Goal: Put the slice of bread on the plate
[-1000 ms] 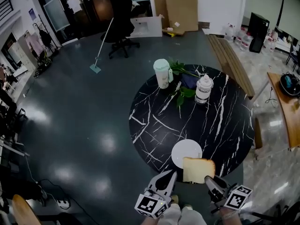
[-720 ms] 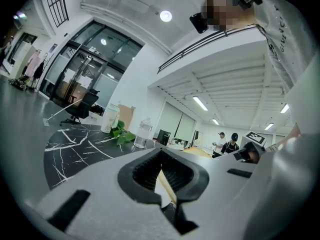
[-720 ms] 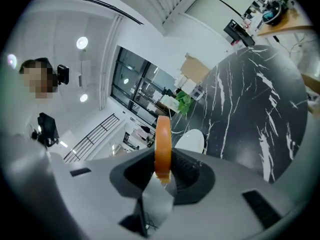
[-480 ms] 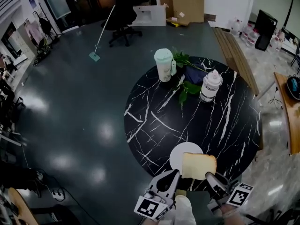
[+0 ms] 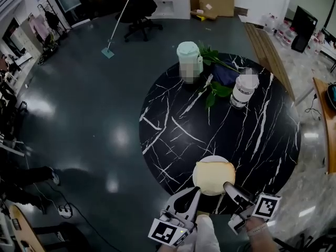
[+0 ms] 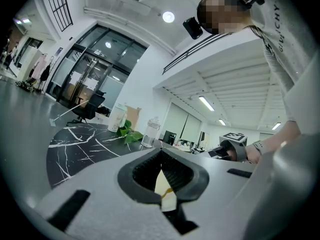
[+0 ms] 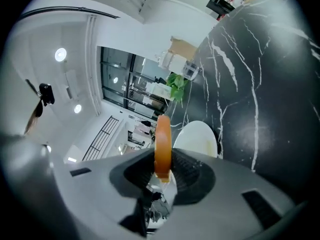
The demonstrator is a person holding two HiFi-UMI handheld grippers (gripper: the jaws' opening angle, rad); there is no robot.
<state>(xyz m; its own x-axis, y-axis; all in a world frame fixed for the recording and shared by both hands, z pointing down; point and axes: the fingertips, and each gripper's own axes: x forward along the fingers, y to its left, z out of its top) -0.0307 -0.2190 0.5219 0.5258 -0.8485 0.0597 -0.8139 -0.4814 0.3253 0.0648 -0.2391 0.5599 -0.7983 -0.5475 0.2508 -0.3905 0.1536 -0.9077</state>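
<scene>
A slice of bread (image 5: 214, 176) with a pale face and a brown crust lies nearly flat over the white plate (image 5: 210, 158) at the near edge of the black marble table (image 5: 173, 125). My right gripper (image 5: 227, 186) is shut on the slice's near edge. In the right gripper view the bread (image 7: 162, 134) is edge-on between the pads, with the plate (image 7: 200, 139) close beside it. Whether the two touch I cannot tell. My left gripper (image 5: 194, 193) hovers just left of the plate, jaws together and nothing in them; its own view shows the left gripper (image 6: 161, 156) shut.
At the table's far side stand a mint-green lidded cup (image 5: 189, 56) and a clear jar (image 5: 244, 88), with green leaves (image 5: 215, 91) and a dark cloth (image 5: 226, 72) between them. On the floor beyond are an office chair (image 5: 142, 9) and a mop (image 5: 118, 25).
The right gripper has moved forward and down and rolled, bringing the bread from a raised, tilted pose to nearly flat over the plate. The left gripper has shifted a little towards the table.
</scene>
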